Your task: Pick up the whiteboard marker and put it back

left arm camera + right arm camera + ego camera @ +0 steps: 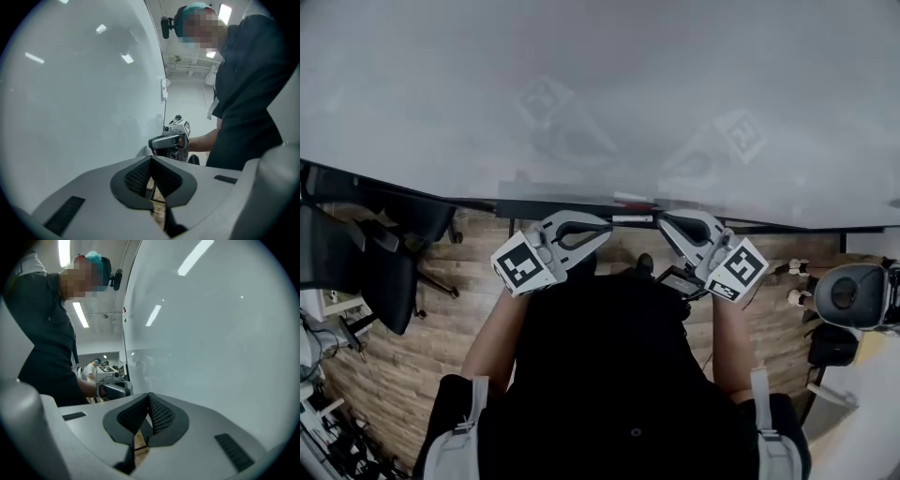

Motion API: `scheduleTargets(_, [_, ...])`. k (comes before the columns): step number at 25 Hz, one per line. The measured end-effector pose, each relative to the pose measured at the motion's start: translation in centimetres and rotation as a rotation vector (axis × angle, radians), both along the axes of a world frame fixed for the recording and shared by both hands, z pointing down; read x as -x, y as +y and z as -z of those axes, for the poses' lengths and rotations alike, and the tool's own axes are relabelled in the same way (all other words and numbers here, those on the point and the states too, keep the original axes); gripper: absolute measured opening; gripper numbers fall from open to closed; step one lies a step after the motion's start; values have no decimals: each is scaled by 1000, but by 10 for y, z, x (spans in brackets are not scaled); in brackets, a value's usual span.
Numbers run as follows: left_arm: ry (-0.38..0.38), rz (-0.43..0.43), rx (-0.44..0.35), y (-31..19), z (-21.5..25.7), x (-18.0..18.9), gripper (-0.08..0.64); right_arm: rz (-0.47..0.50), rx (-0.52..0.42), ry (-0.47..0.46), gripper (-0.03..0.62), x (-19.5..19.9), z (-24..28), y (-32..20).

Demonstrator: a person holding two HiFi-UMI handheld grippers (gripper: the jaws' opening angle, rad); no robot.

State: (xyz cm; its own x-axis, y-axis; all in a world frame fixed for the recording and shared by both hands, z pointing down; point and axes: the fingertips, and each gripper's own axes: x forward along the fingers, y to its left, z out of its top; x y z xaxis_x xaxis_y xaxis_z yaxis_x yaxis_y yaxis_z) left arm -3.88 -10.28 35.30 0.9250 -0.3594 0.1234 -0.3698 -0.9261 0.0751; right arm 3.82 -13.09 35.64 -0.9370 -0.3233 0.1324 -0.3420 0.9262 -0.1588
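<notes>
A large whiteboard (600, 84) fills the upper head view, with a dark tray ledge (581, 208) along its lower edge. A small red-and-white thing that may be the whiteboard marker (630, 199) lies on the ledge; it is too small to tell for sure. Just below the ledge my left gripper (607, 225) and right gripper (664, 223) point at each other, tips a short way apart. In its own view the left gripper (151, 159) is shut with nothing between the pads. The right gripper (149, 394) is likewise shut and bare. Each view shows the other gripper ahead.
Black office chairs (394, 253) stand at the left on the wooden floor (469, 291). A grey-white machine (853, 295) sits at the right. Another person (93, 369) stands far off in the right gripper view. The whiteboard surface (79, 93) runs close beside both grippers.
</notes>
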Motion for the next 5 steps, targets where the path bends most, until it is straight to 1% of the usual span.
scheduleTargets(3, [58,-6,90,-3,-5,7,12,-56,14,7,18,-4,-3,-1])
scheduleTargets(5, [80,5,121,-5,-8,13,12,-89,23,12,18,-5,-4,-1])
